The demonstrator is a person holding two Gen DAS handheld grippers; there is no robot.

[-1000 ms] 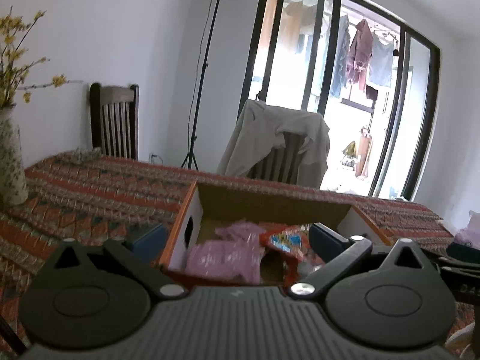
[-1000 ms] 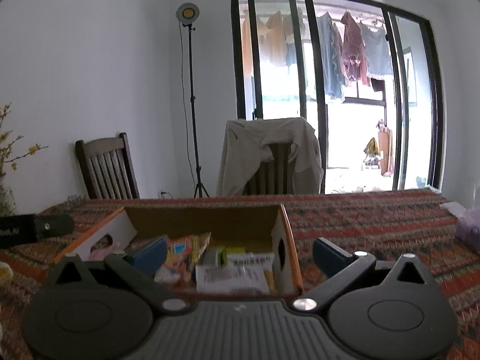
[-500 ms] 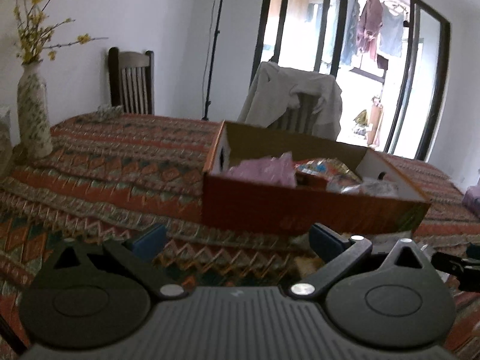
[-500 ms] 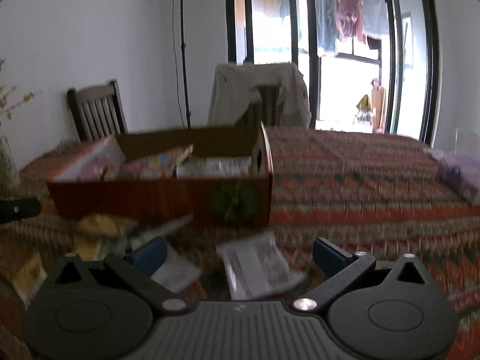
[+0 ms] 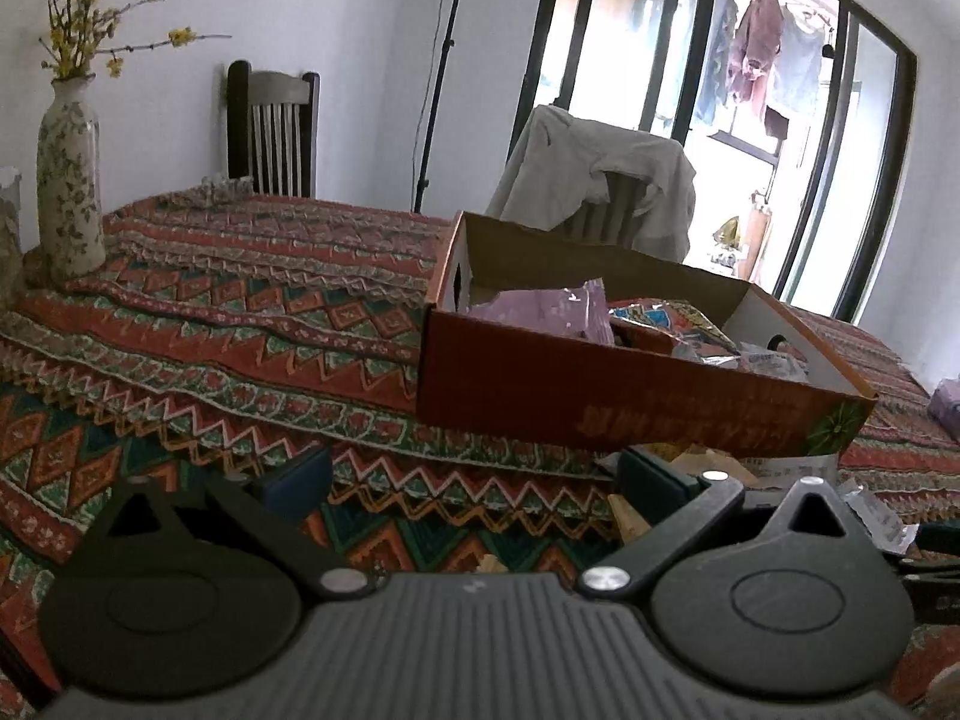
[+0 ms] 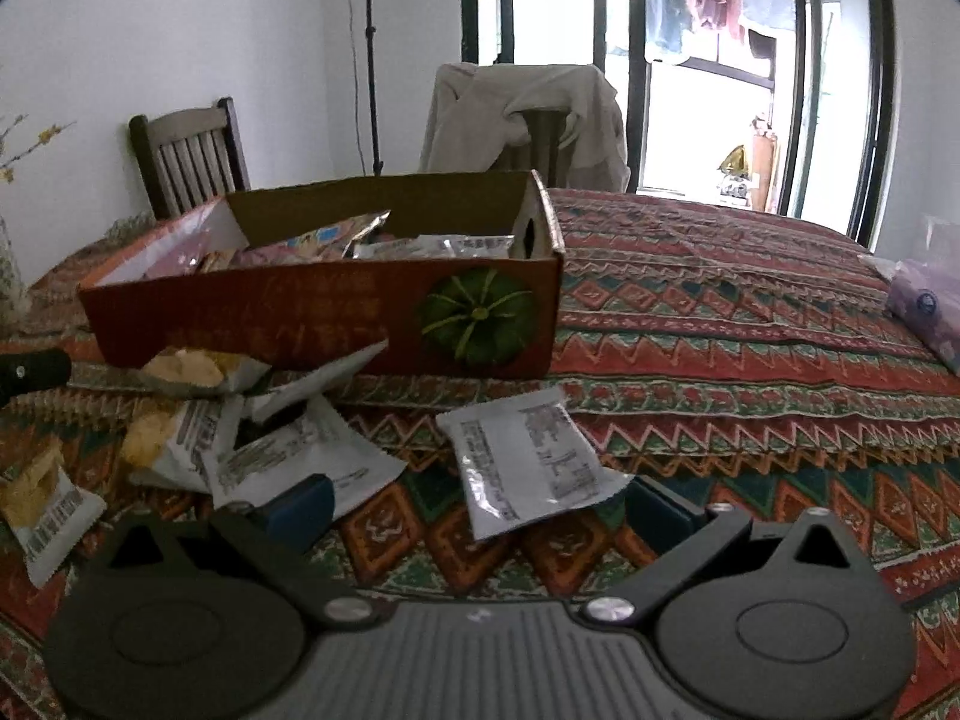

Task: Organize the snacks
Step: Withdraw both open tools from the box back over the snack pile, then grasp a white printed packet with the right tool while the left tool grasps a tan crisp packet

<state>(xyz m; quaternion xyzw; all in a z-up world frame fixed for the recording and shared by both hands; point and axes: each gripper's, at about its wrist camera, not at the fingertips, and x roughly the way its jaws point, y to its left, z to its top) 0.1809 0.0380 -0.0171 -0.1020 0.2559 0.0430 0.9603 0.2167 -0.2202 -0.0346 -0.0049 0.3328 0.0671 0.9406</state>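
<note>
An orange cardboard box point(image 6: 336, 324) point(image 5: 630, 402) holds pink and foil snack packets on the patterned tablecloth. In front of it lie several loose packets: a white one point(image 6: 531, 459) just ahead of my right gripper point(image 6: 480, 507), another white one point(image 6: 288, 459), and yellow-and-white chip bags point(image 6: 198, 369) to the left. My right gripper is open and empty, low over the table. My left gripper point(image 5: 474, 477) is open and empty too, in front of the box's left part. A few packets point(image 5: 774, 465) peek out at the box's near right corner.
A flowered vase point(image 5: 69, 180) with yellow blossoms stands at the table's left edge. Two chairs point(image 5: 273, 126), one draped with a beige jacket point(image 6: 522, 114), sit behind the table. A purple pack point(image 6: 927, 306) lies at the far right. A lamp stand is by the window.
Both grippers pulled back and down from above the box, stayed open. The box now sits farther ahead, and the loose packets on the cloth came into view.
</note>
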